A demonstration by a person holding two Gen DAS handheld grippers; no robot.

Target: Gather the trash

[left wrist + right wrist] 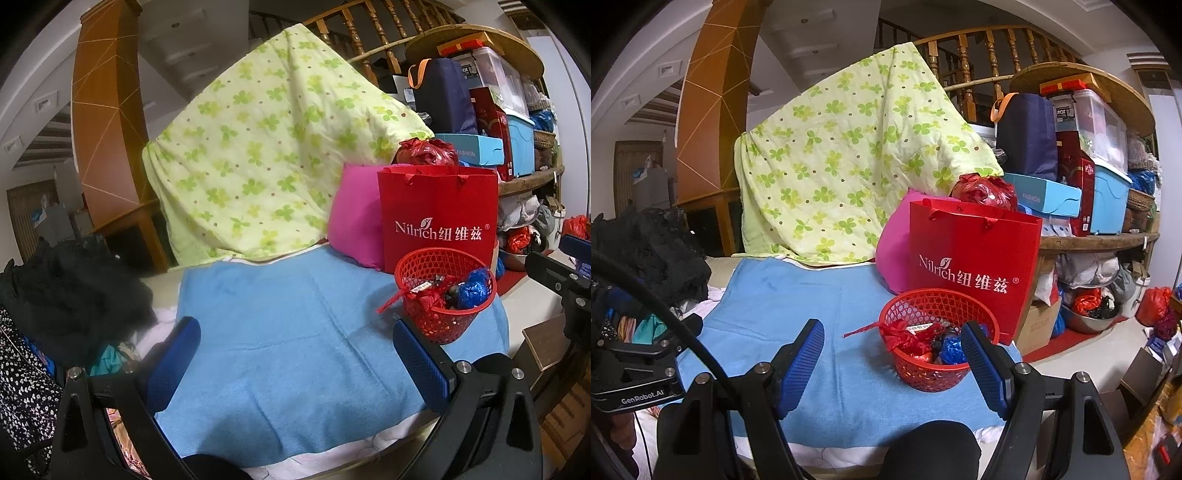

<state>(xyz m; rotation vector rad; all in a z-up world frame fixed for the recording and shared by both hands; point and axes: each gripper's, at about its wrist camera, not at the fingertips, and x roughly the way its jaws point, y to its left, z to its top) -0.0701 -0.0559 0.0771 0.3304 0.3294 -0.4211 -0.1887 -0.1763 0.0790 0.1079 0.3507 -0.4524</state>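
Both grippers, left gripper (295,360) and right gripper (894,363), gape empty over the blue towel (295,332). Red basket (938,339) at its right edge already holds wrappers; red strip (860,329) overhangs the rim, so pinch it low and tuck inside.

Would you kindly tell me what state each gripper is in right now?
Left gripper: jaws open, holding nothing.
Right gripper: jaws open, holding nothing.

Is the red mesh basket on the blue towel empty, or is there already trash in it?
Not empty. The red mesh basket holds crumpled red and blue wrappers, and a red strip hangs over its rim.
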